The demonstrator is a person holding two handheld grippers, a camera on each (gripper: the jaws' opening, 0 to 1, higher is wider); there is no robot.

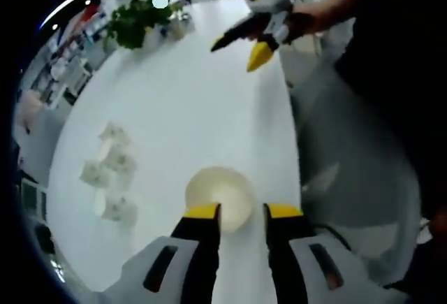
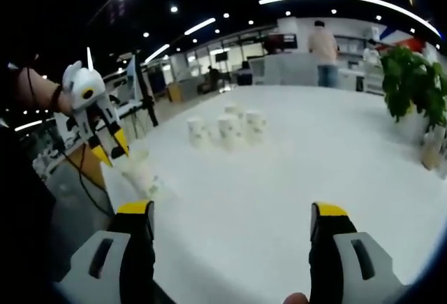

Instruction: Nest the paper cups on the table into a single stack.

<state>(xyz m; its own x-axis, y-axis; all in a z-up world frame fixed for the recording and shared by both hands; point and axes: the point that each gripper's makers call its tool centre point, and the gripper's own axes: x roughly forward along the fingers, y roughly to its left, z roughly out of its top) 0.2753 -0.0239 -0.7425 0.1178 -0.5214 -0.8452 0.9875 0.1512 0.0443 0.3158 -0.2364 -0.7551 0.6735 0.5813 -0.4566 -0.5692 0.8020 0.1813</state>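
White cup (image 1: 218, 196) stands upright, mouth up, dead ahead of left gripper (image 1: 242, 211), jaws open, straddling its rim. Right gripper (image 2: 232, 213), jaws wide and empty, faces the cup cluster (image 2: 225, 128) farther across the bench (image 2: 314, 157).

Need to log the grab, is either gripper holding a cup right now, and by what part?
Left gripper has its jaws around a paper cup at the rim; whether they pinch is unclear. Right gripper holds nothing.

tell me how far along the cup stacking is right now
Barely started, by the look of it. No stack shows yet: four paper cups stand separately in a cluster on the white table. In hand: the left gripper is at a fifth cup, jaws straddling its near rim, grip not clearly closed. The right gripper is open and empty. All the nesting remains.
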